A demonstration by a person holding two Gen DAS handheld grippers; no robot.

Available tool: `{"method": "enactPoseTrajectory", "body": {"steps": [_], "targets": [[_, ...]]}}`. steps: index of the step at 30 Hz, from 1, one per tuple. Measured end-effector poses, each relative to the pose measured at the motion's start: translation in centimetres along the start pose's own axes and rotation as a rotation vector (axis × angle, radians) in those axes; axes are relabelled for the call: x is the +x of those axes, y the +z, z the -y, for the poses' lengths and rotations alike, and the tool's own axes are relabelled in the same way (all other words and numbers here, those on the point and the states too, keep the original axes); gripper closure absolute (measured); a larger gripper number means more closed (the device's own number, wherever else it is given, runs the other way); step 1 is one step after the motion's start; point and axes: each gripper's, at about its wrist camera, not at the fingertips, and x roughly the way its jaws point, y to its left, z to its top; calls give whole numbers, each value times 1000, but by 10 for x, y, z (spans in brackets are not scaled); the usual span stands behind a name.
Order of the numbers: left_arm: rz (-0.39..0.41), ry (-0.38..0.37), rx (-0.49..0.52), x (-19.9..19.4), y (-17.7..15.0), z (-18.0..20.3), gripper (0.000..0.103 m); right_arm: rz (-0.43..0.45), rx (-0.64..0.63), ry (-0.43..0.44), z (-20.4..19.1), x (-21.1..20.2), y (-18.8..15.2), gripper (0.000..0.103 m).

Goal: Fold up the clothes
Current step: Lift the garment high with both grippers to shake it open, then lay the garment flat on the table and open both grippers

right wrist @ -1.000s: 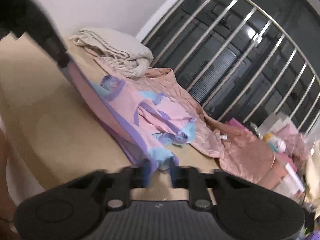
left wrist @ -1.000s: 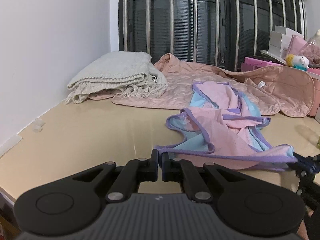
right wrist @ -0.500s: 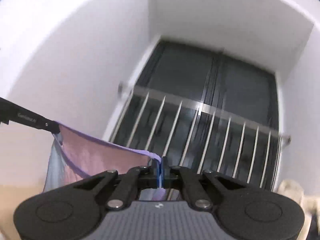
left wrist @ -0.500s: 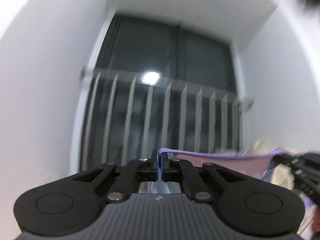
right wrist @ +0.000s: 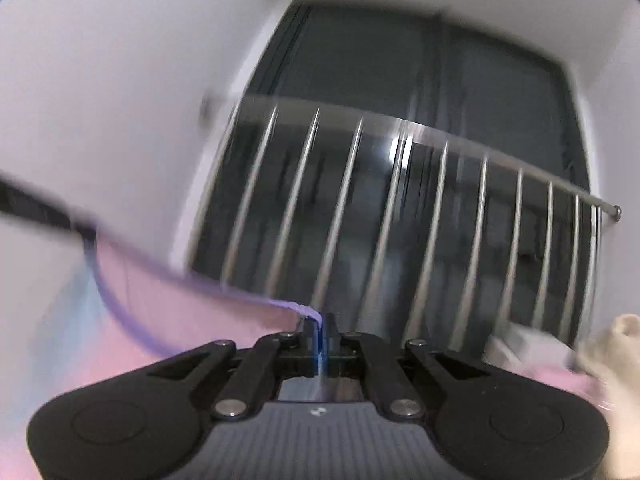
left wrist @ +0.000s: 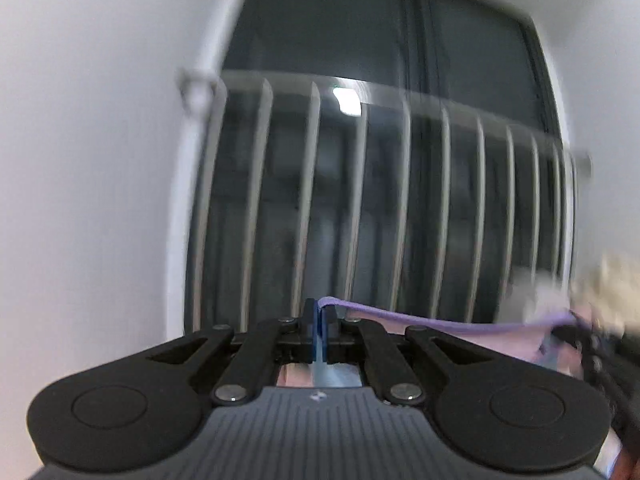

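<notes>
A pink garment [right wrist: 168,312] with purple trim and light blue lining hangs stretched in the air between my two grippers. My left gripper [left wrist: 320,312] is shut on one purple-edged corner, and the trim [left wrist: 440,322] runs off to the right toward the other gripper [left wrist: 592,344]. My right gripper [right wrist: 322,326] is shut on the opposite corner, and the cloth spreads down and left toward the blurred left gripper [right wrist: 44,208]. Both views point upward and the tabletop is hidden.
A dark window behind vertical metal bars [left wrist: 360,208] fills the middle of both views. White wall [left wrist: 88,160] lies to the left. Blurred pale items [right wrist: 616,356] sit at the lower right edge.
A second ago the garment lay on the table with both grippers low at its near hem. Both have since lifted it into the air, and the views have tilted slightly downward over the last half second.
</notes>
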Motion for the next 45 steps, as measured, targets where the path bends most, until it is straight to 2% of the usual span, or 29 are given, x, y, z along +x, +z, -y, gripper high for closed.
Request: {"method": "enactPoseTrajectory", "body": {"steps": [1,4,5,11,12,13,14,15,16,17,18,19,21,22,25,27,30,31,32,33,34,37,40,45], "targets": [[-10,-9,12,-7,-9,3,102,73,-5,-29,-3,-5,11,102],[-41,-37,50,-29,-36,10,101,216,-43,-78,-6,-37,30,102],[-51,-47,62,-36,-44,13,101,195,-60,-75,-7,-43,24,102],[-112,-103,137,-80,-98,29,101,-87,-169,-16,-12,-69,-41,102],[-165,-122,128,-81,-117,30,100,-185,-183,1,-13,-68,-63,102],[-284,-157,86,-75,-150,29,90,-304,-195,21,-13,-66,-89,100],[-412,-207,38,-70,-184,27,69,-415,-196,42,-14,-69,-112,98],[-547,-288,-27,-68,-216,20,59,-524,-193,63,-16,-73,-135,96],[-655,-364,-111,-69,-242,10,57,-593,-182,84,-17,-88,-154,90],[-722,-405,-212,-72,-261,-4,58,-628,-171,107,-20,-106,-165,83],[-758,-400,-305,-76,-272,-22,58,-656,-162,130,-24,-124,-175,63],[-762,-359,-368,-76,-276,-41,57,-682,-134,147,-26,-139,-180,52],[-715,-233,-400,-74,-272,-75,57,-722,-53,189,-30,-154,-184,52],[-691,-165,-394,-71,-268,-89,52,-736,-11,218,-36,-157,-185,52],[-654,41,-266,-35,-259,-113,49,-707,20,346,-68,-138,-186,52],[-660,100,-233,-10,-262,-120,49,-703,40,355,-87,-110,-195,52],[-668,109,-287,17,-264,-125,49,-783,79,367,-112,-73,-221,55],[-659,115,-286,24,-263,-126,49,-809,87,377,-117,-64,-227,60],[-645,130,-276,29,-261,-129,48,-826,101,379,-121,-64,-235,69],[-633,148,-265,36,-259,-132,46,-846,116,377,-122,-63,-241,91],[-621,172,-252,45,-258,-137,43,-851,120,376,-120,-65,-244,96],[-660,195,-244,83,-267,-154,35,-876,119,384,-104,-79,-240,98],[-734,195,-292,121,-283,-173,35,-917,160,354,-67,-104,-234,98],[-759,196,-396,155,-305,-184,35,-961,192,297,-23,-136,-229,98]]}}
